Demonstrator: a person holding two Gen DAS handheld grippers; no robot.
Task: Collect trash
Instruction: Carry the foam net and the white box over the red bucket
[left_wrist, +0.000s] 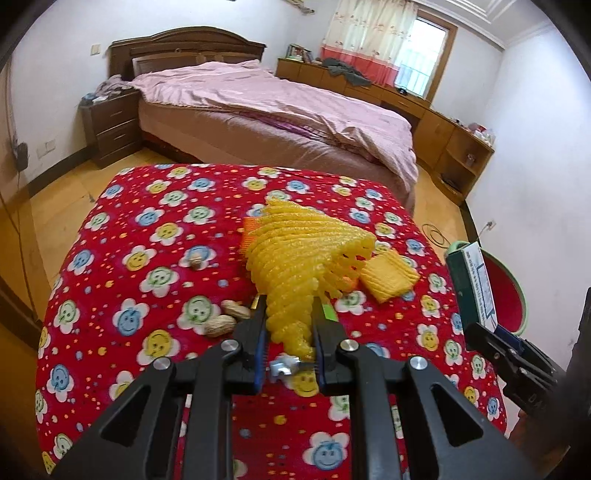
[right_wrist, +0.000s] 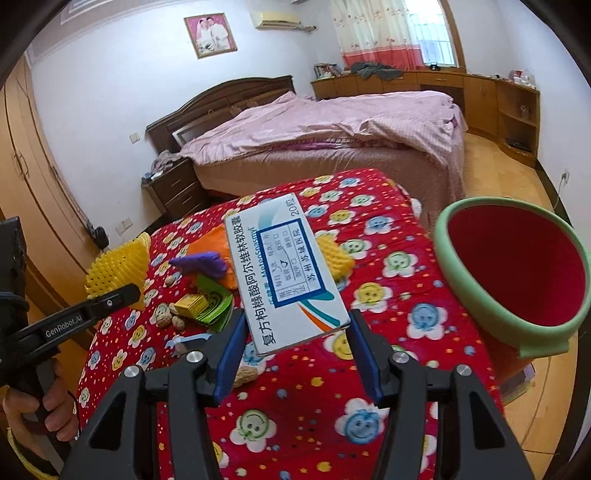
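Note:
My left gripper (left_wrist: 290, 314) is shut on a yellow foam net sleeve (left_wrist: 295, 251), held just above the table's red flowered cloth (left_wrist: 129, 229). In the right wrist view the same sleeve (right_wrist: 118, 269) shows at the left, in the left gripper (right_wrist: 122, 295). My right gripper (right_wrist: 295, 326) is shut on a white and blue medicine box (right_wrist: 284, 273), which lies flat between its blue pads. The box (left_wrist: 476, 288) also shows at the right edge of the left wrist view. A red bin with a green rim (right_wrist: 443, 236) stands just right of the box.
On the cloth lie a second yellow foam piece (left_wrist: 389, 277), peanuts (left_wrist: 229, 314), a purple scrap (right_wrist: 203, 264), an orange piece (right_wrist: 210, 240) and green and yellow wrappers (right_wrist: 207, 306). A bed (left_wrist: 277, 110) stands beyond the table. A person's hand (right_wrist: 33, 413) holds the left gripper's handle.

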